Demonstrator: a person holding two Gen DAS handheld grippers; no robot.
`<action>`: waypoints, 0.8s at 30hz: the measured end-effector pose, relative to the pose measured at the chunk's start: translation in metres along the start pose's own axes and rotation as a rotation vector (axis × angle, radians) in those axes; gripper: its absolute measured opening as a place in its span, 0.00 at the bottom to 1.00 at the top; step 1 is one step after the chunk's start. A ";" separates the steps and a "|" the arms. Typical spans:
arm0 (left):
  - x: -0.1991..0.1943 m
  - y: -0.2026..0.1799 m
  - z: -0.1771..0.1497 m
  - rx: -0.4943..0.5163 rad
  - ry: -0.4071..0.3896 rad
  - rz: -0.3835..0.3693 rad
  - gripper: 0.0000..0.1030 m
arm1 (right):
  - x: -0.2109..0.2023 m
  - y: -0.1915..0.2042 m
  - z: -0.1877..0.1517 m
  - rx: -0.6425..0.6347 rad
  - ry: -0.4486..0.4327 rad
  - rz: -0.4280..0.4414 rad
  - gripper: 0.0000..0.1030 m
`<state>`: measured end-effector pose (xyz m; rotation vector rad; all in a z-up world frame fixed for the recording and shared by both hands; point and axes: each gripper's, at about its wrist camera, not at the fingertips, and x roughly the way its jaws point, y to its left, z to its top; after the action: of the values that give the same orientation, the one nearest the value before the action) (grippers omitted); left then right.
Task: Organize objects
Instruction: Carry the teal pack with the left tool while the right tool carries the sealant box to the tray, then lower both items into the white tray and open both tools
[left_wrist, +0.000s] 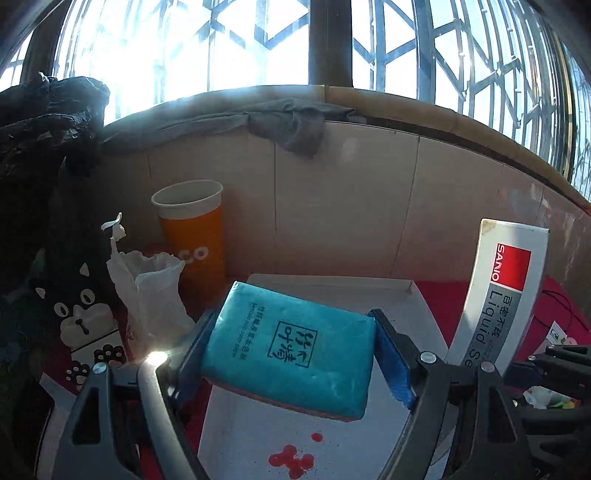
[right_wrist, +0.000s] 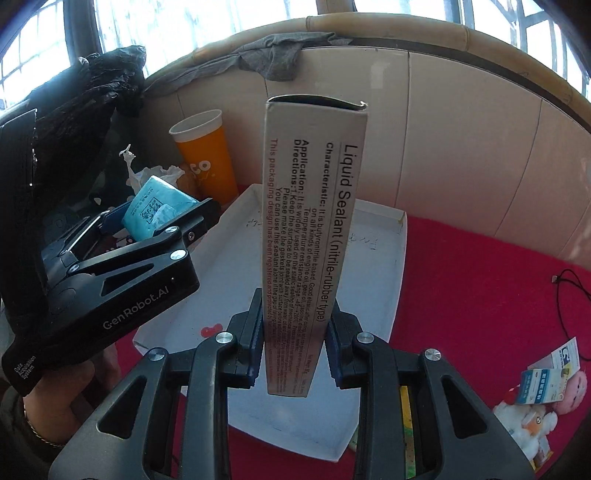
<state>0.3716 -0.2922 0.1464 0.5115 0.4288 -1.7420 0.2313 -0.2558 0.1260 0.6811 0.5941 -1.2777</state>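
The left tool (left_wrist: 291, 354) grips a teal tissue pack (left_wrist: 291, 347) at frame centre above the white tray (right_wrist: 384, 280); the right tool (right_wrist: 293, 343) clamps the sealant box (right_wrist: 314, 221) upright, centre frame. Neither seems placed yet; the tray looks bare, so sorting appears barely begun.

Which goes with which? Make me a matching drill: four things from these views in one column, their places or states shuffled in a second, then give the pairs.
Column one:
1. teal soft tissue pack
2. long white cardboard sealant box
3. orange paper cup with white rim
4. grey crumpled cloth

Column two:
A. draped over the window ledge
B. clamped in the left gripper above the white shallow tray
C. standing open-topped by the tiled wall
D. gripped near its lower end by the right gripper

Pairs: 1-B, 2-D, 3-C, 4-A
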 end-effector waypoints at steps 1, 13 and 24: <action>0.010 0.000 -0.001 -0.003 0.021 0.006 0.78 | 0.008 0.000 0.001 0.006 0.017 -0.001 0.27; 0.057 0.007 -0.008 -0.056 0.108 0.006 0.80 | 0.067 -0.006 0.012 0.057 0.099 -0.043 0.29; 0.021 0.013 0.002 -0.134 -0.005 -0.062 1.00 | 0.042 -0.029 0.011 0.144 -0.056 -0.055 1.00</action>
<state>0.3798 -0.3130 0.1366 0.4014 0.5587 -1.7593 0.2109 -0.2957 0.0991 0.7495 0.4807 -1.3965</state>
